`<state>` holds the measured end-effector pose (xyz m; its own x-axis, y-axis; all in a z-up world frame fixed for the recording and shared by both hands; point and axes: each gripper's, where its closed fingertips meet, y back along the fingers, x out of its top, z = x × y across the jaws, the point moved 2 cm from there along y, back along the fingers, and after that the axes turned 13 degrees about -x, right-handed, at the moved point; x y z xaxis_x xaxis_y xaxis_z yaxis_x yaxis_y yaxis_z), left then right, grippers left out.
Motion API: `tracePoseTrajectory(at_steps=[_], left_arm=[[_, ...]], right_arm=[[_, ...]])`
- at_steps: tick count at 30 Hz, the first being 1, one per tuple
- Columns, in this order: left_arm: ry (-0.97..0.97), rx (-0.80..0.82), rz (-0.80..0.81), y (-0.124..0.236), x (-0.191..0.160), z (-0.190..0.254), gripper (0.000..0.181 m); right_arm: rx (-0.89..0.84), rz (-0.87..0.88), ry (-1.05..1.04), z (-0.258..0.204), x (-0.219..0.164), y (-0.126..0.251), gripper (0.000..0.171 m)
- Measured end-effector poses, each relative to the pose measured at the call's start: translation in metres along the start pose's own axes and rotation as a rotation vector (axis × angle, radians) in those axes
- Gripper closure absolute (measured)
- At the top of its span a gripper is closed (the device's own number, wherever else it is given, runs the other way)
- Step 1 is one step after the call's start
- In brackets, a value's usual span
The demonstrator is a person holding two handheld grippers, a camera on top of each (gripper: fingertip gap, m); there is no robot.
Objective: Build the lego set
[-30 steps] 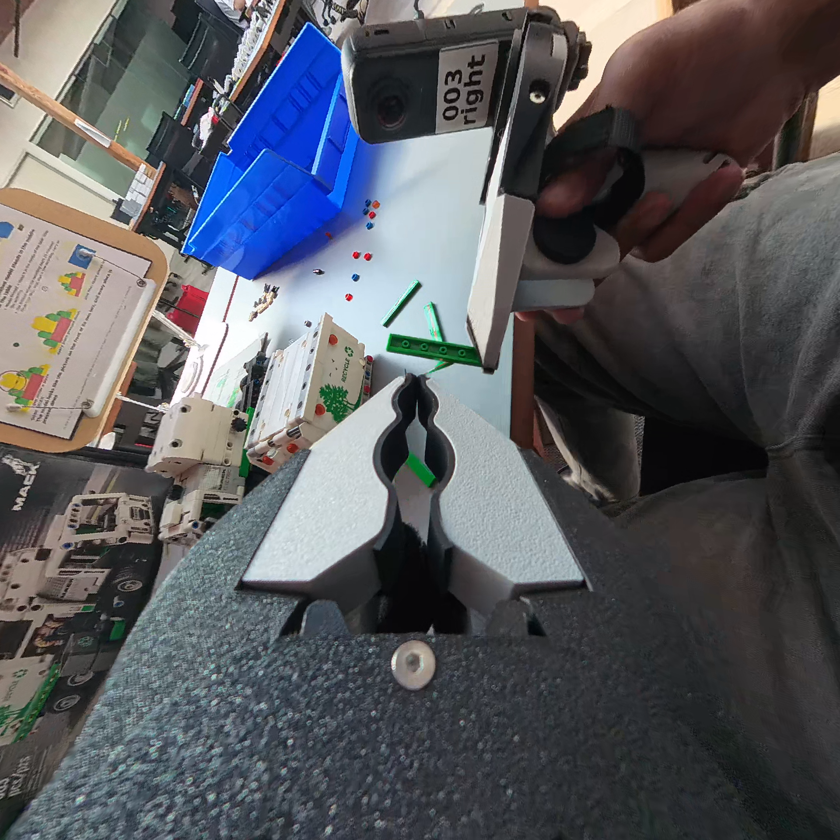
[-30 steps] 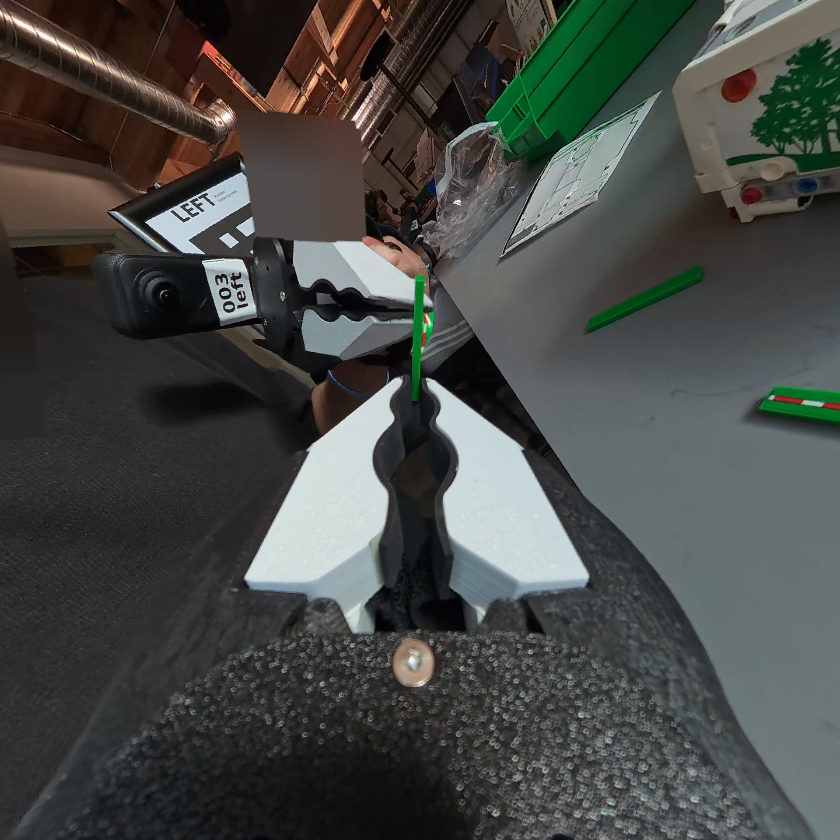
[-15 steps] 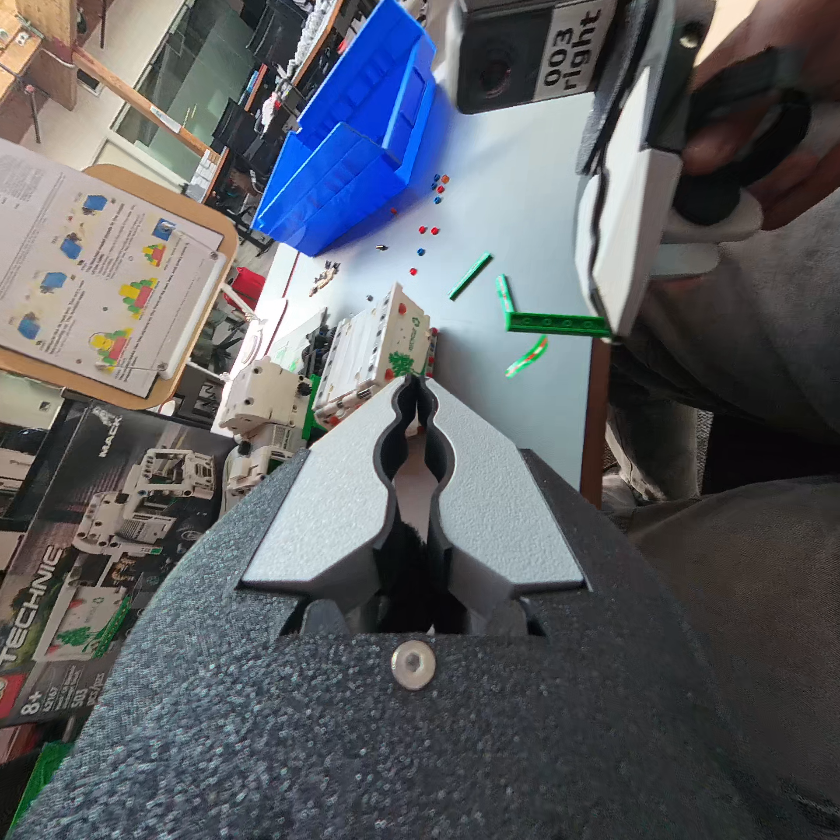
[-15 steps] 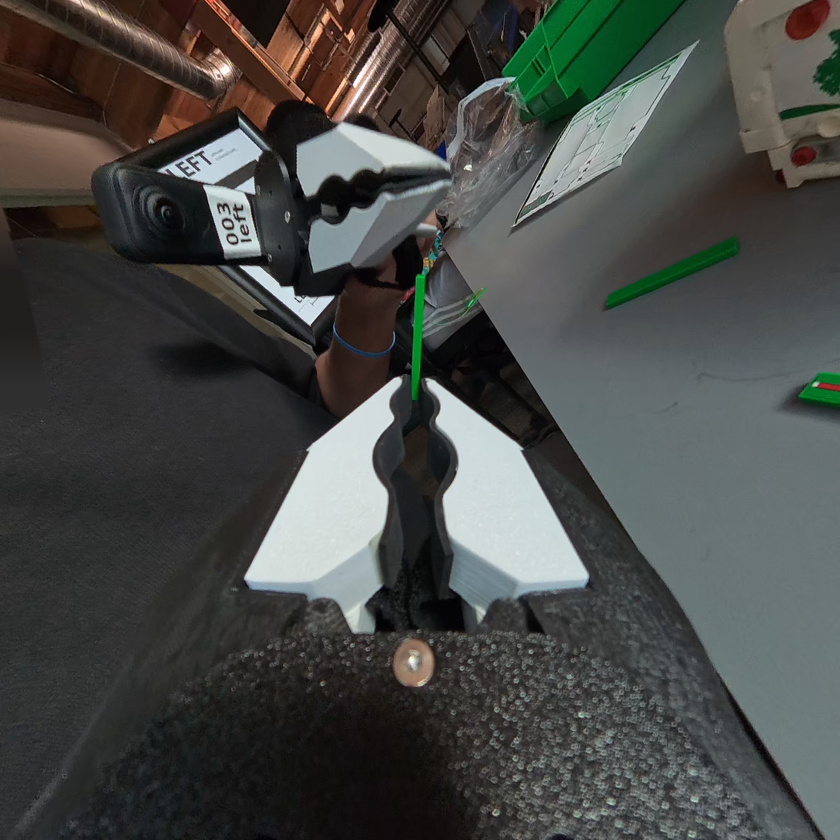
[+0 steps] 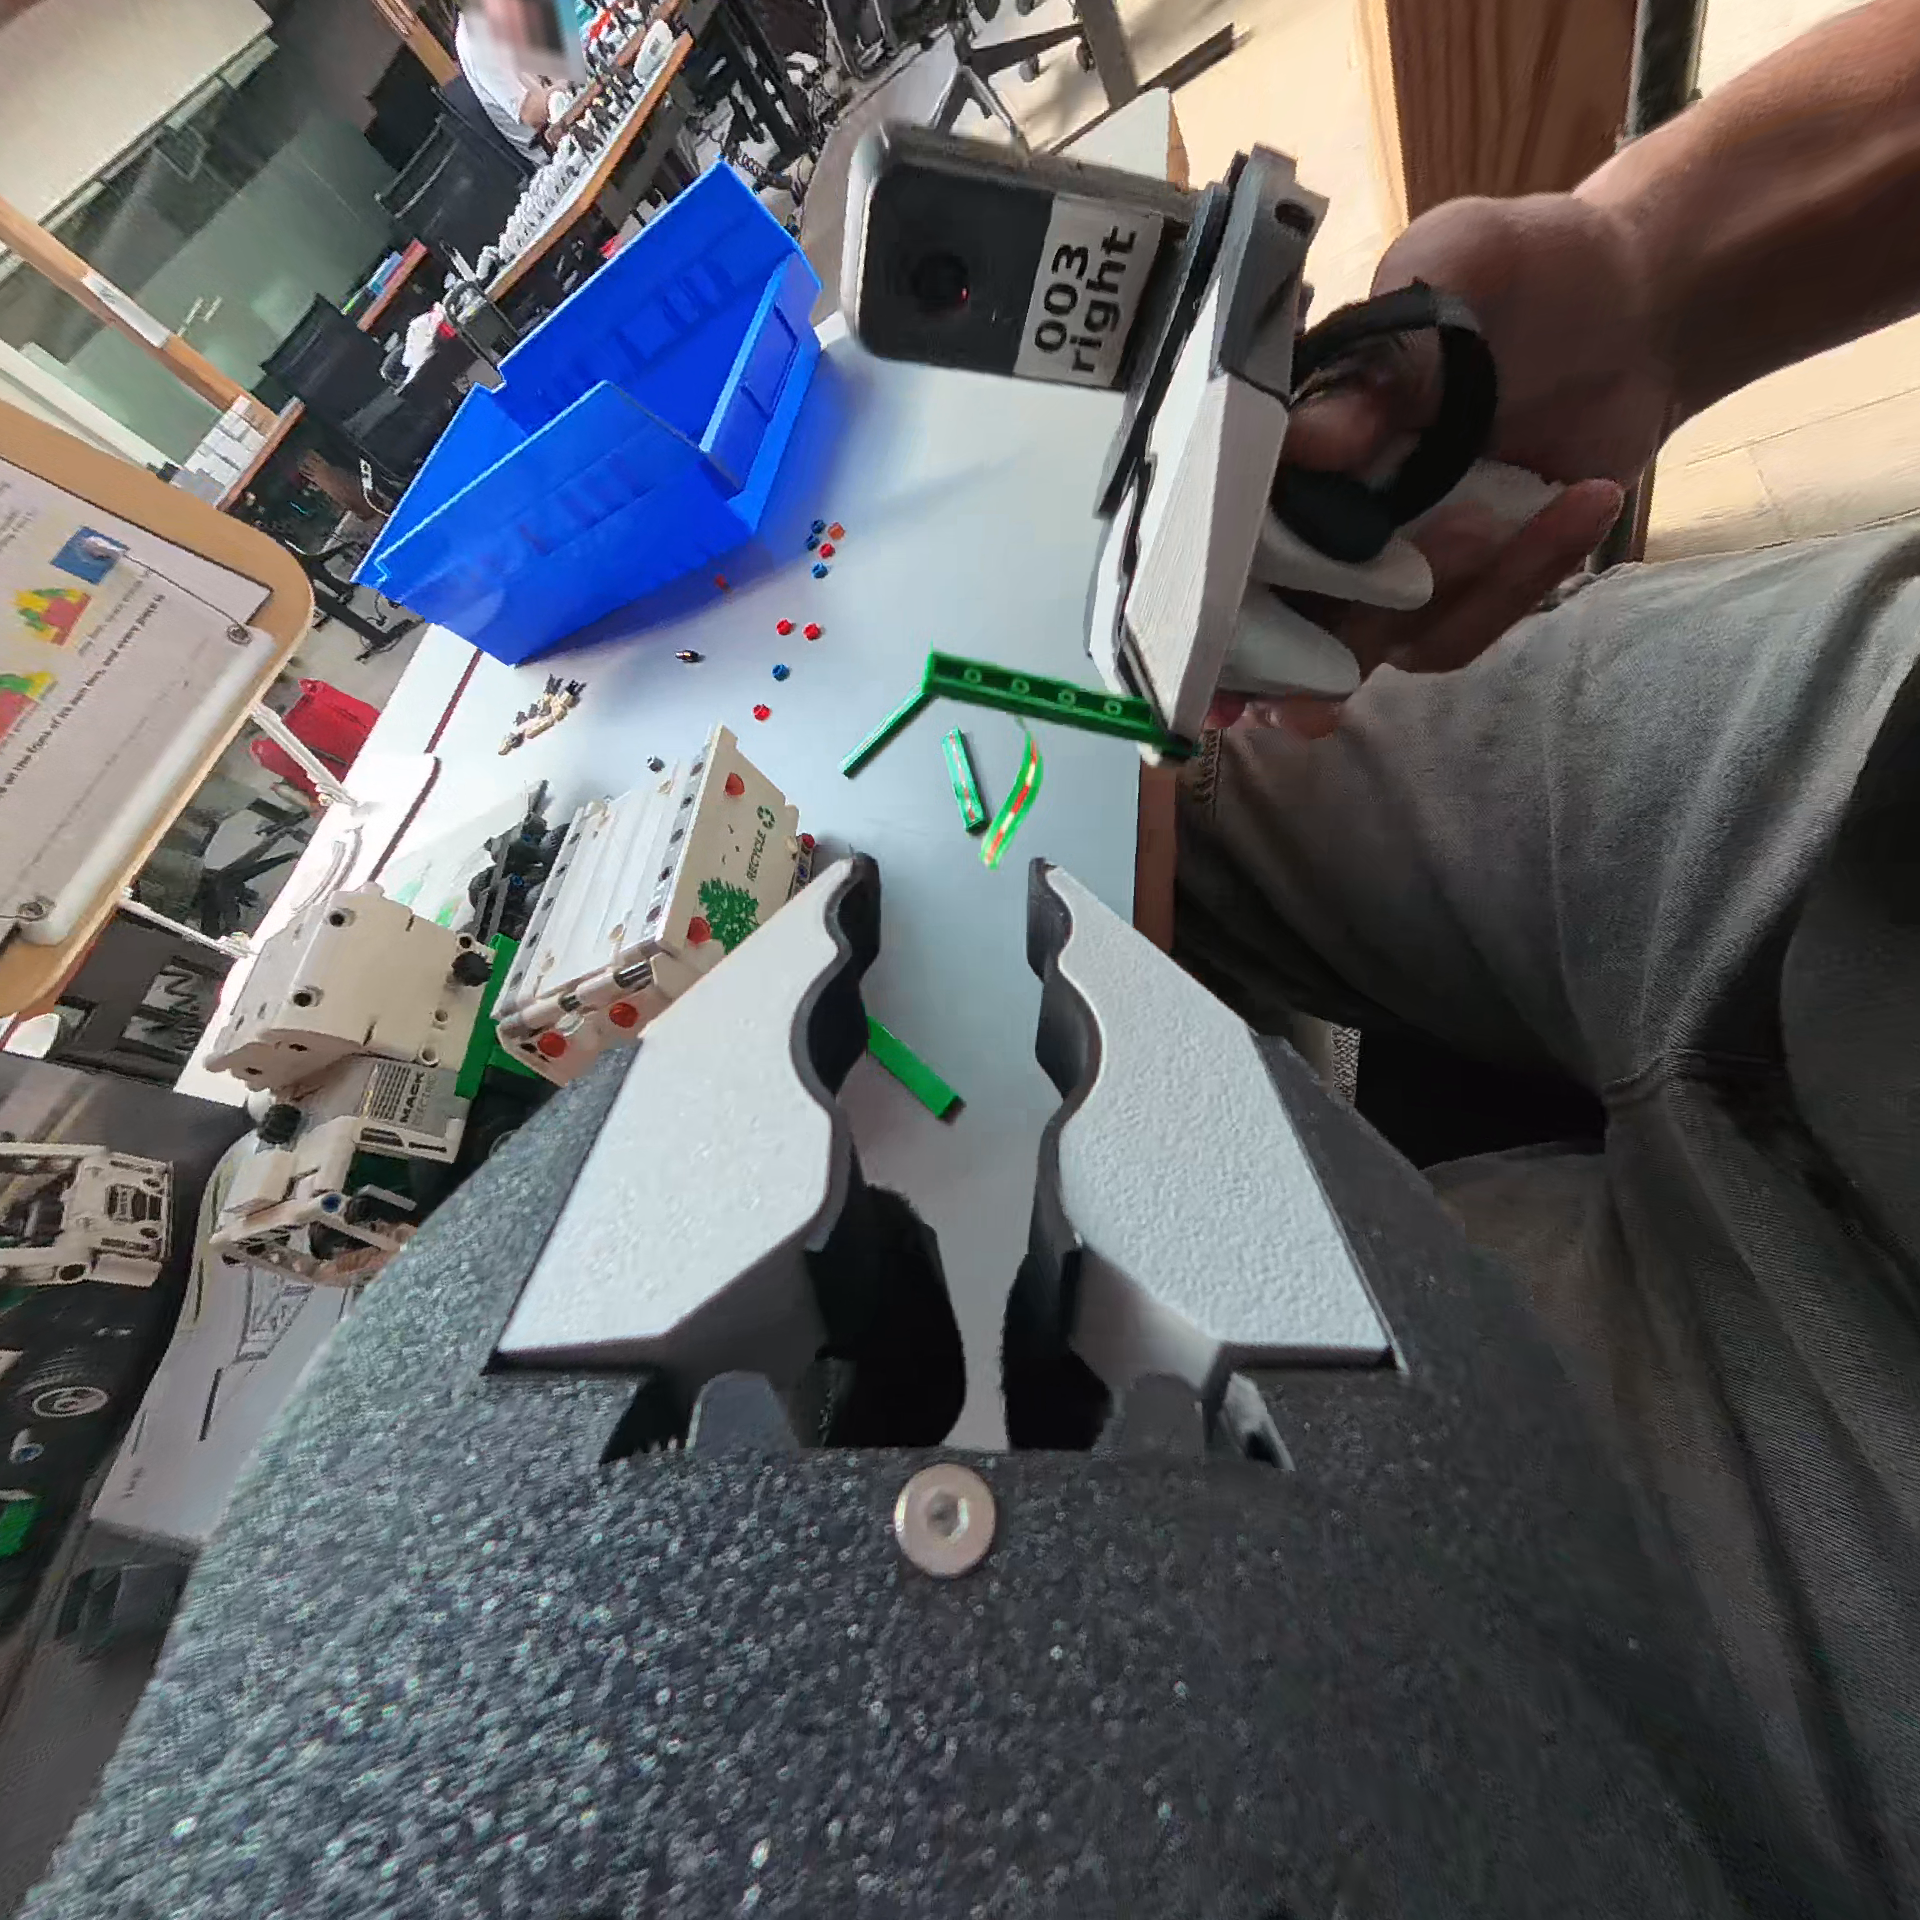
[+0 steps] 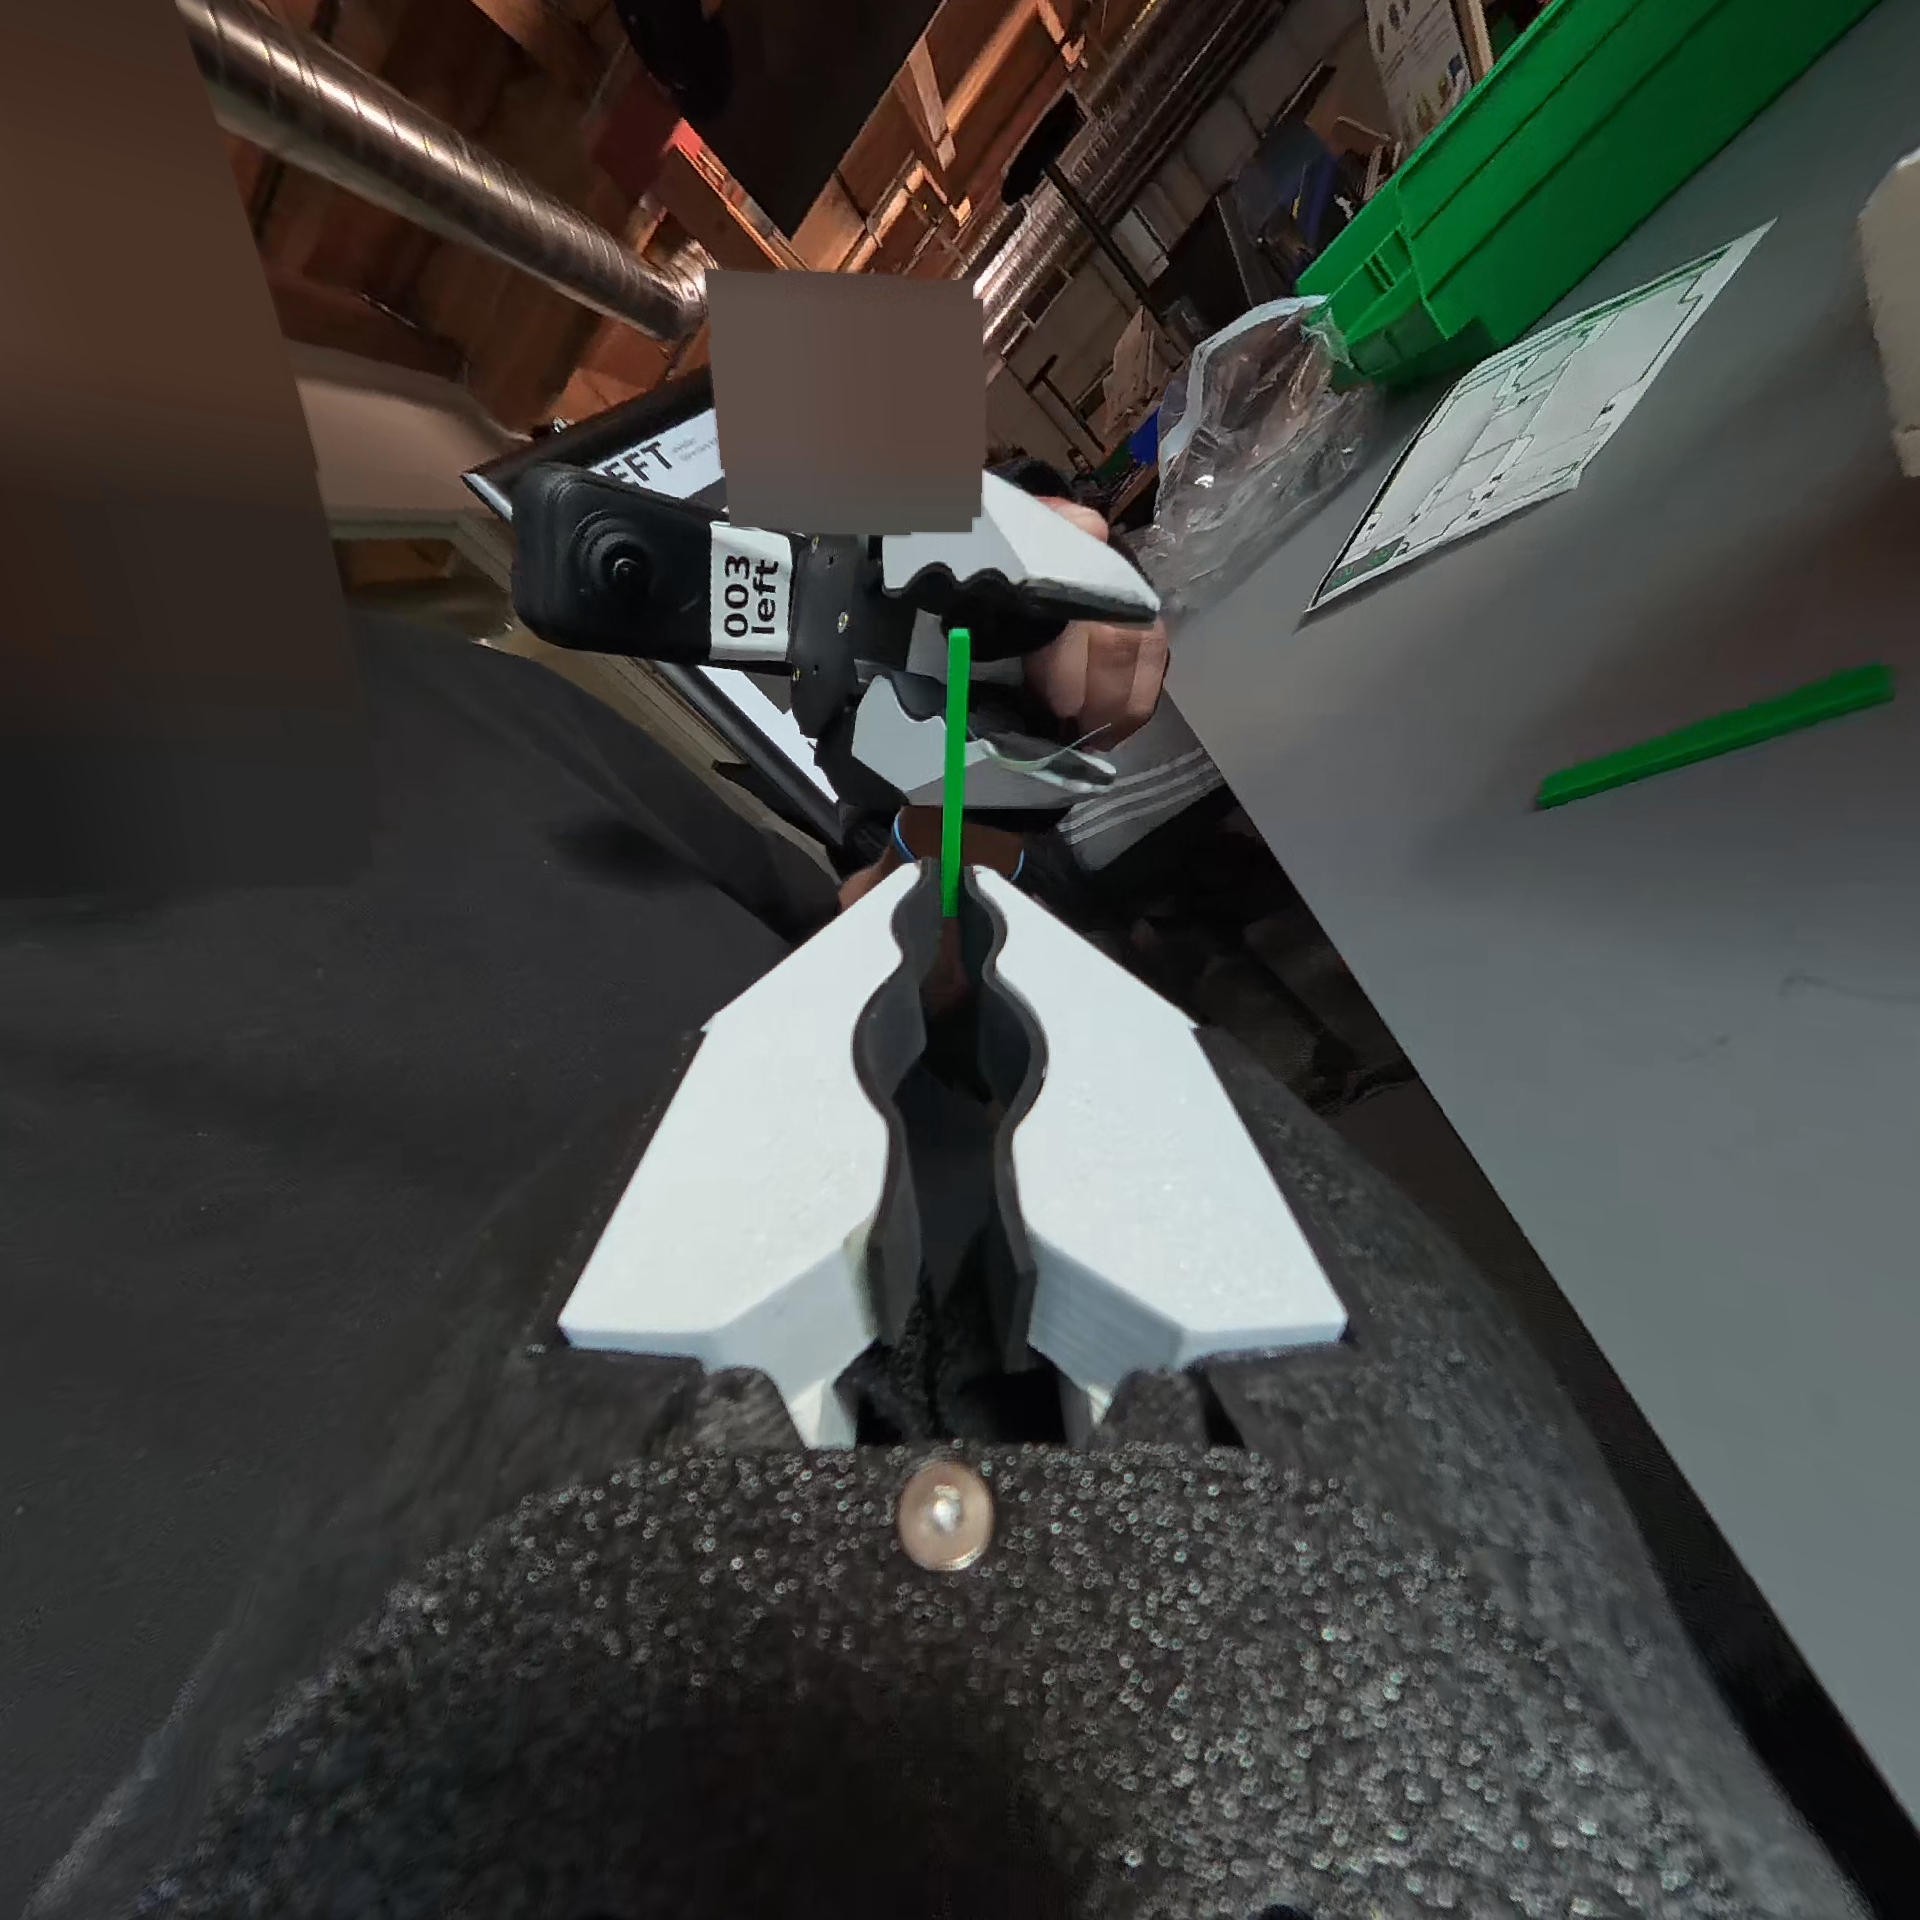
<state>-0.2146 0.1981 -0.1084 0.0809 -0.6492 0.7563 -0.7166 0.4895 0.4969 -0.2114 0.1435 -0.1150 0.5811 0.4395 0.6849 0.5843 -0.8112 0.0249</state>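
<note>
- Left wrist view shows the left gripper [image 5: 951, 883] at the centre of the frame, its two white fingers spread apart with nothing between them, above the pale grey counter [image 5: 997, 488].
- At the upper right of that view, the right gripper [image 5: 1169, 738] is clenched on one end of a long green perforated lego beam [image 5: 1039, 698], held in a hand [image 5: 1507, 416] above the counter's near edge.
- A thin green lego strip [image 5: 883, 732] meets the beam's far end at an angle; whether the two are joined I cannot tell.
- Just below the beam lie a short green piece with a red stripe [image 5: 964, 779] and a curled green-and-red sticker strip [image 5: 1013, 798], close together.
- Another flat green lego bar [image 5: 914, 1083] lies on the counter between the left gripper's fingers, partly hidden by the left one.
- A white lego truck body with a green tree print [image 5: 665, 894] sits left of centre, with a white cab assembly [image 5: 343, 997] just beside it at the left.
- Small red and blue studs [image 5: 800, 629] are scattered near a blue plastic bin [image 5: 613, 416] at the upper left.
- Right wrist view shows the right gripper [image 6: 948, 894] pinching the beam [image 6: 954, 769] edge-on, so that it stands straight up the frame.
- Behind it the left gripper [image 6: 1127, 686] shows with its jaws apart, while a green bar [image 6: 1714, 736] lies on the counter [image 6: 1558, 1039] at the right.
</note>
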Motion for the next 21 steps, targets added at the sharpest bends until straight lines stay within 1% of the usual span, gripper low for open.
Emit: tracePoseTrajectory(at_steps=[4, 8, 11, 12, 17, 19, 21], left_arm=[[0.011, -0.014, 0.026, -0.002, 0.008, 0.003, 0.153], [-0.034, -0.007, 0.009, -0.007, 0.01, 0.008, 0.16], [-0.016, -0.007, 0.014, -0.009, 0.009, 0.01, 0.172], [-0.01, -0.007, 0.011, -0.01, 0.007, 0.01, 0.181], [0.025, 0.057, 0.029, -0.003, 0.006, -0.004, 0.181], [0.069, 0.028, 0.071, 0.002, 0.007, -0.006, 0.181], [0.085, 0.016, 0.08, 0.003, 0.006, -0.006, 0.181]], right_arm=[[0.056, 0.006, -0.068, -0.002, 0.0, -0.003, 0.169], [0.062, 0.005, -0.105, 0.001, 0.0, -0.004, 0.169], [0.088, 0.02, -0.134, 0.0, 0.001, -0.004, 0.169], [0.095, 0.022, -0.138, -0.001, 0.001, -0.004, 0.169], [0.099, 0.004, -0.144, 0.0, -0.002, -0.005, 0.169], [0.093, -0.014, -0.123, 0.0, -0.006, -0.006, 0.169], [0.072, -0.032, -0.091, 0.001, -0.008, -0.007, 0.169]])
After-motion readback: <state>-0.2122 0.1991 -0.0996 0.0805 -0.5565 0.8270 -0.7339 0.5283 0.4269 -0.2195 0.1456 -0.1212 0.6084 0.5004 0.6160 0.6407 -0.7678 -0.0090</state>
